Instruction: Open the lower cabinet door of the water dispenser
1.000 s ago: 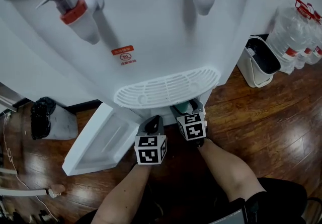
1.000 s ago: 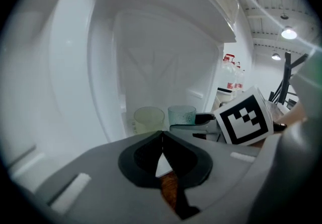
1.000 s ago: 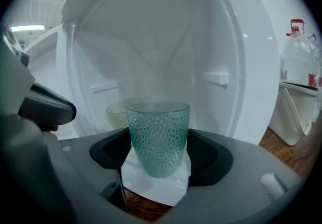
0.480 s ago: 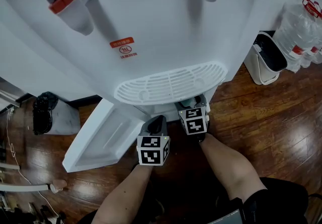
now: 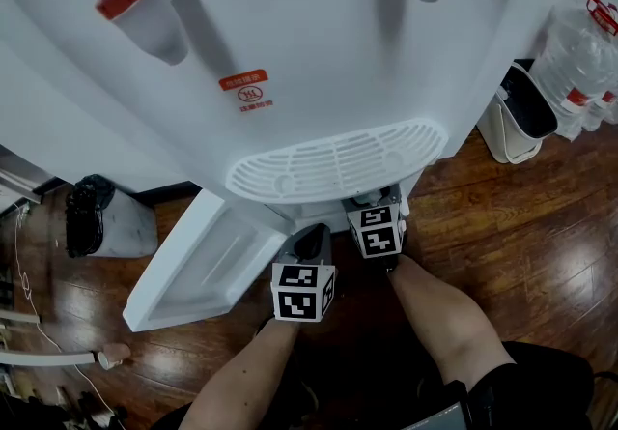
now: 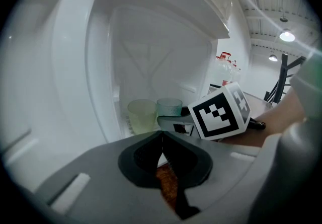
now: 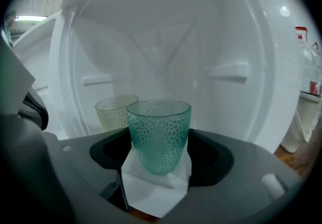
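The lower cabinet door [image 5: 198, 269] is standing wide open, swung out toward 8 o'clock from the drip grille [image 5: 333, 162] of the white water dispenser [image 5: 319, 61] in the head view, with its moulded inner face showing. Both grippers are sitting just below that grille, at about 6 o'clock from it, and pointing into the open cabinet [image 7: 166, 57].

The right gripper [image 7: 158, 137] is reaching deepest, its tips going out of sight under the grille. In its own view, a dimpled green cup [image 7: 160, 122] is standing upright between the jaws, and the dark pads look to be pressing on both of its sides. A pale yellow cup [image 7: 113, 109] of the same dimpled kind is waiting just behind it at 10 o'clock, close to the green one, though contact between them is impossible to call.

The left gripper [image 6: 163, 136] is hanging back at 7 o'clock from its partner, and its jaws are closed together with nothing between them. Its camera is catching both cups on the cabinet floor and the right gripper's marker cube [image 6: 221, 112] at 3 o'clock.

Out on the wooden floor [image 5: 502, 225], a white bin [image 5: 521, 114] is standing at 3 o'clock of the dispenser, with water bottles [image 5: 579, 42] beyond it.
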Demonstrator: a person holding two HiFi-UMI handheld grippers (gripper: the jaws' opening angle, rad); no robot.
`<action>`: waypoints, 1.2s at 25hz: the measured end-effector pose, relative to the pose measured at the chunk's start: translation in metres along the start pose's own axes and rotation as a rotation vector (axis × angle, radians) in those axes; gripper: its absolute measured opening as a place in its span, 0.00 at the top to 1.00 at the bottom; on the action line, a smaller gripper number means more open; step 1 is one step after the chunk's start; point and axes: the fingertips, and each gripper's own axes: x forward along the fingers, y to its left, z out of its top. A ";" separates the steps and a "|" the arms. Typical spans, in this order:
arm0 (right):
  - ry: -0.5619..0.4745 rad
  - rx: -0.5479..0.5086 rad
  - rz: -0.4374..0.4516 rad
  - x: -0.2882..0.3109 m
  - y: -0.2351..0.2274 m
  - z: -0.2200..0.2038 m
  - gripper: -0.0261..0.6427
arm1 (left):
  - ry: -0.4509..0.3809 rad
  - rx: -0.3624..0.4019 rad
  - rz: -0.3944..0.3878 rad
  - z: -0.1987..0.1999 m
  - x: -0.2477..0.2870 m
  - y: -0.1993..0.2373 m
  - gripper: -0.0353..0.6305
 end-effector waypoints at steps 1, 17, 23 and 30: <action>0.004 -0.004 -0.001 -0.001 0.000 -0.001 0.44 | -0.001 -0.001 0.000 0.000 0.000 0.000 0.95; 0.040 0.020 -0.011 0.000 -0.002 -0.008 0.45 | 0.031 0.023 -0.026 -0.014 -0.003 -0.015 0.95; 0.009 0.030 -0.026 0.003 -0.003 -0.003 0.45 | 0.028 0.013 -0.021 -0.016 -0.002 -0.011 0.95; 0.014 -0.001 -0.026 0.007 -0.002 -0.005 0.45 | 0.032 -0.005 -0.019 -0.021 -0.002 -0.008 0.95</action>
